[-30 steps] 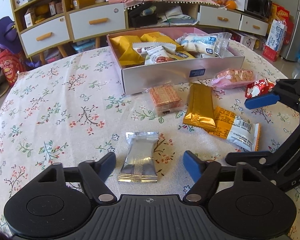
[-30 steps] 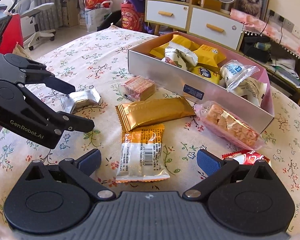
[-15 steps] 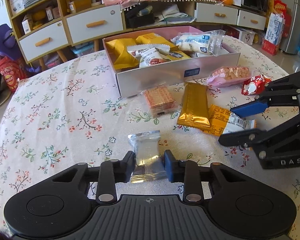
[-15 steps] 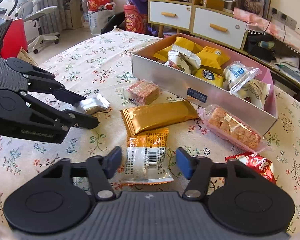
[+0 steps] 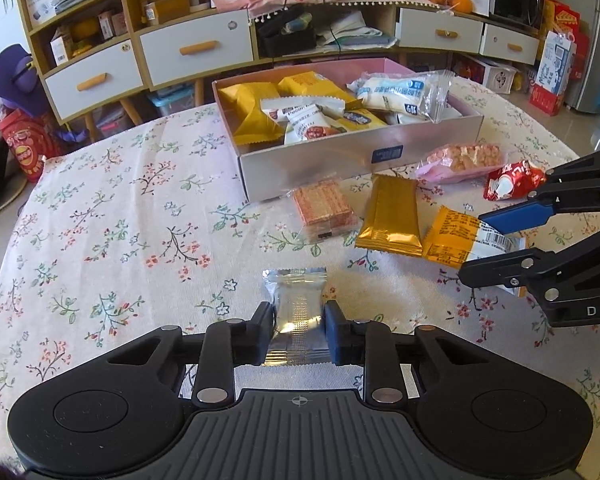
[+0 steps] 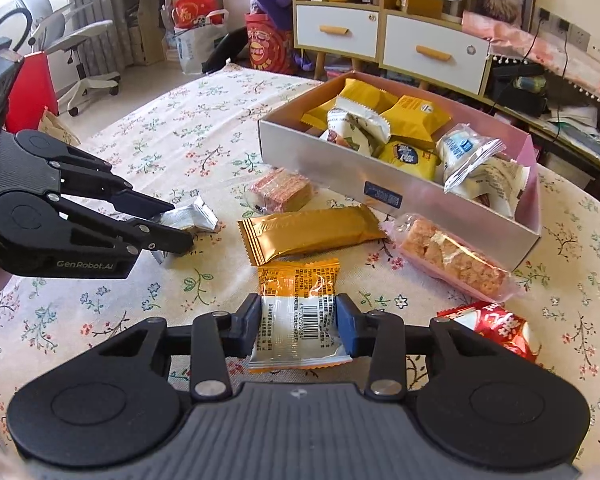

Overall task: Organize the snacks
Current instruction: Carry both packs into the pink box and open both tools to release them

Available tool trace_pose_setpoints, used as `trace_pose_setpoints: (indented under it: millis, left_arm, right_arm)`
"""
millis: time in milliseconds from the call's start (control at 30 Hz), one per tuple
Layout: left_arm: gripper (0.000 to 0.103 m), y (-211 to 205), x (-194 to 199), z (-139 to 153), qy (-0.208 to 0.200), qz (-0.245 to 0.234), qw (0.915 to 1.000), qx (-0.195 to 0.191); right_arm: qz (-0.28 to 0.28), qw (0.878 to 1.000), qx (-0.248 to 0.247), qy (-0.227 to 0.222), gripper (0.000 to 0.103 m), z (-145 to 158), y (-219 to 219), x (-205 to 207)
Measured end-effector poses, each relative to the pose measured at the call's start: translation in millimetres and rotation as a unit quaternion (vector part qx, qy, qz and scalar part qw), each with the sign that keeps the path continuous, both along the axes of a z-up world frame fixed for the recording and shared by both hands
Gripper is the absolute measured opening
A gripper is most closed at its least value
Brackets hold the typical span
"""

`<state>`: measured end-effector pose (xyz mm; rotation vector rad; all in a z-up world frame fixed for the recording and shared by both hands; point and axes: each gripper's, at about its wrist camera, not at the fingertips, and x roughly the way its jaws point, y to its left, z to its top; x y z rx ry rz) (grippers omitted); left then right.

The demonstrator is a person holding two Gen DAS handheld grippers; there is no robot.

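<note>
My left gripper (image 5: pixel 298 320) is shut on the near end of a silver foil packet (image 5: pixel 296 292) that lies on the floral tablecloth. The right wrist view shows that gripper (image 6: pixel 180 226) at the left, pinching the same silver packet (image 6: pixel 194 216). My right gripper (image 6: pixel 299 320) has its jaws closing, and its pads press the sides of an orange and white packet (image 6: pixel 300 280). In the left wrist view the right gripper (image 5: pixel 476 246) sits at the right over that packet (image 5: pixel 448 236). The silver box (image 5: pixel 340 160) with a pink lining holds several snacks.
Loose on the cloth in front of the box (image 6: pixel 332 160) lie a gold bar packet (image 6: pixel 308 228), a clear biscuit pack (image 6: pixel 280 190), a pink crisp-rice packet (image 6: pixel 448 260) and a red packet (image 6: pixel 496 328). Drawers and shelves (image 5: pixel 196 46) stand beyond the round table.
Both grippers went from wide open to closed on their packets: the left on the silver one, the right on the orange and white one. Neither hand shifted much.
</note>
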<state>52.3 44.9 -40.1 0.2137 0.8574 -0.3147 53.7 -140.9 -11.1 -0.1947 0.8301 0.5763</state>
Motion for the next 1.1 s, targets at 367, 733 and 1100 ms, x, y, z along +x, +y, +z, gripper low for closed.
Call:
trace_pose_setpoints:
  millis: [367,733,1100]
  left_arm:
    - [0.025,-2,1,17,-0.017,0.006,0.9997,-0.019]
    - [0.025,-7,19,39,-0.046,0.023,0.9970,-0.058]
    - [0.025,-10,58,45,-0.071,0.067,0.9911,-0.090]
  right_arm:
    - [-0.013,1.000,0.019,-0.012,0.037,16,-10,-2]
    - [-0.065,0.996,0.058,-0.032,0.037,32,-21,17]
    - [-0.137,0.982,0.111,-0.062,0.037,36,-31,49]
